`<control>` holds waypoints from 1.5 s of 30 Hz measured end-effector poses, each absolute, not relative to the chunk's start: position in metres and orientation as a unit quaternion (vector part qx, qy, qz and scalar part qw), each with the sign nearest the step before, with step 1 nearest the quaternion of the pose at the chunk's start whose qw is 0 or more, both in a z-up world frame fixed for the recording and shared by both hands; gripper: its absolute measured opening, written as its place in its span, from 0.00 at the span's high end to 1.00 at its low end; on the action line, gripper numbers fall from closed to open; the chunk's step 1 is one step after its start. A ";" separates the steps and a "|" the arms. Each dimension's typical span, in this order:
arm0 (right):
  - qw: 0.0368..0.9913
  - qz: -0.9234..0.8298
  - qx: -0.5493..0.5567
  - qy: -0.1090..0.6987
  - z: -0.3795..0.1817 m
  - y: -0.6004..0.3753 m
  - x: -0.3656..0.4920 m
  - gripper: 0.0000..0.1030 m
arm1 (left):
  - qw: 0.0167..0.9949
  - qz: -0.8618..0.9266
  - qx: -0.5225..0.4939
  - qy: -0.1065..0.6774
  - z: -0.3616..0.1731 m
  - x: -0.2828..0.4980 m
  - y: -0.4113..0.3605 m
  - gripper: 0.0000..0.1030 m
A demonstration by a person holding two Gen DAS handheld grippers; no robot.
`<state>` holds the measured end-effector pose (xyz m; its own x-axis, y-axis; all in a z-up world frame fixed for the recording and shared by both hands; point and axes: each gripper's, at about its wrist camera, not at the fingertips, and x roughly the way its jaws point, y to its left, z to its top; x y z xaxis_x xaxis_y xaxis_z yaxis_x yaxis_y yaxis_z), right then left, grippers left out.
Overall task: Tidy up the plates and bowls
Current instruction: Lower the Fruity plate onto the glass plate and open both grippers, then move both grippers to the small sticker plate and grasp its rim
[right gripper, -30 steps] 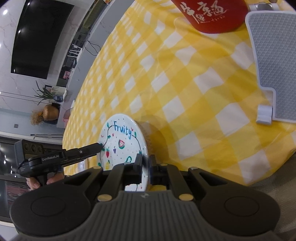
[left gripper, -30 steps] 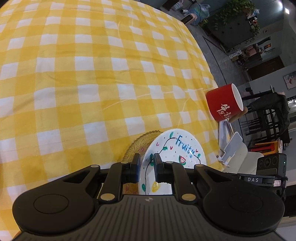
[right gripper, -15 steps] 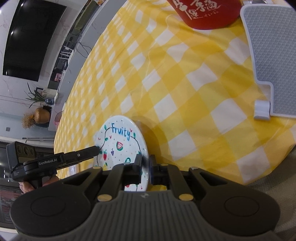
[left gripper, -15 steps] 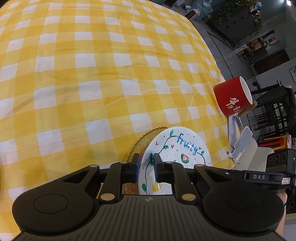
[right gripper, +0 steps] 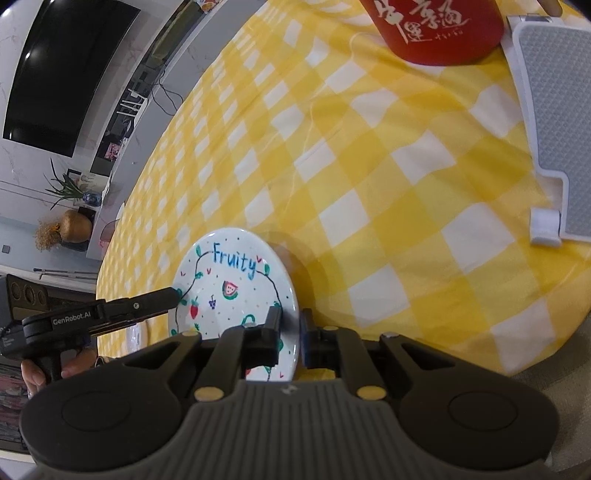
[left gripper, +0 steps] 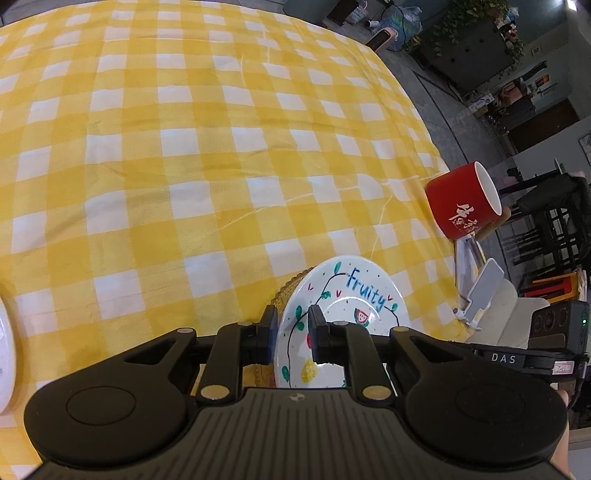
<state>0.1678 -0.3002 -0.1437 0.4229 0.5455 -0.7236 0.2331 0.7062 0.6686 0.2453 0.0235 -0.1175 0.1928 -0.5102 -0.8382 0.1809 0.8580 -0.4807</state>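
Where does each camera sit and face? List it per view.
Left wrist: on the left hand-held gripper, facing down over the Fruity plate toward the red mug; own jaws opening.
Right wrist: on the right hand-held gripper, facing the plate's opposite rim; jaws opening; left gripper and a hand show.
Shared: plate, mug, checked tablecloth.

home living/dining room. table under a yellow-and-white checked tablecloth (left gripper: 207, 155), red mug (left gripper: 461, 201) with white chinese characters near its edge, hand-painted "fruity" plate (right gripper: 229, 291) on it. big dark wall-mounted tv (right gripper: 70, 70) on a marble-look wall, low media shelf with cables below it, potted plant (right gripper: 64, 190) and a round vase (right gripper: 75, 226) nearby. other side: dark chairs (left gripper: 546, 225), dark cabinet topped with trailing greenery (left gripper: 476, 22), grey floor.
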 end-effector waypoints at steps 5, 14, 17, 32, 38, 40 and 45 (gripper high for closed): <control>0.774 0.097 0.347 0.520 -0.140 -0.292 0.172 0.91 | 0.767 -0.216 -0.114 0.593 -0.117 0.243 0.019 0.82; 0.806 0.082 0.300 0.504 -0.133 -0.272 0.173 0.89 | 0.780 -0.230 -0.101 0.573 -0.102 0.237 0.017 0.82; 0.804 0.082 0.307 0.503 -0.136 -0.273 0.175 0.88 | 0.796 -0.199 -0.072 0.567 -0.096 0.235 0.016 0.81; 0.845 0.087 0.251 0.464 -0.107 -0.259 0.157 0.50 | 0.818 -0.148 -0.057 0.552 -0.079 0.232 0.038 0.74; 0.839 0.083 0.255 0.474 -0.108 -0.248 0.159 0.42 | 0.827 -0.147 -0.048 0.541 -0.070 0.229 0.041 0.70; 0.843 0.077 0.240 0.475 -0.105 -0.239 0.159 0.38 | 0.828 -0.145 -0.046 0.540 -0.069 0.227 0.042 0.70; 0.859 0.053 0.186 0.474 -0.105 -0.219 0.158 0.37 | 0.826 -0.139 -0.052 0.543 -0.069 0.228 0.046 0.70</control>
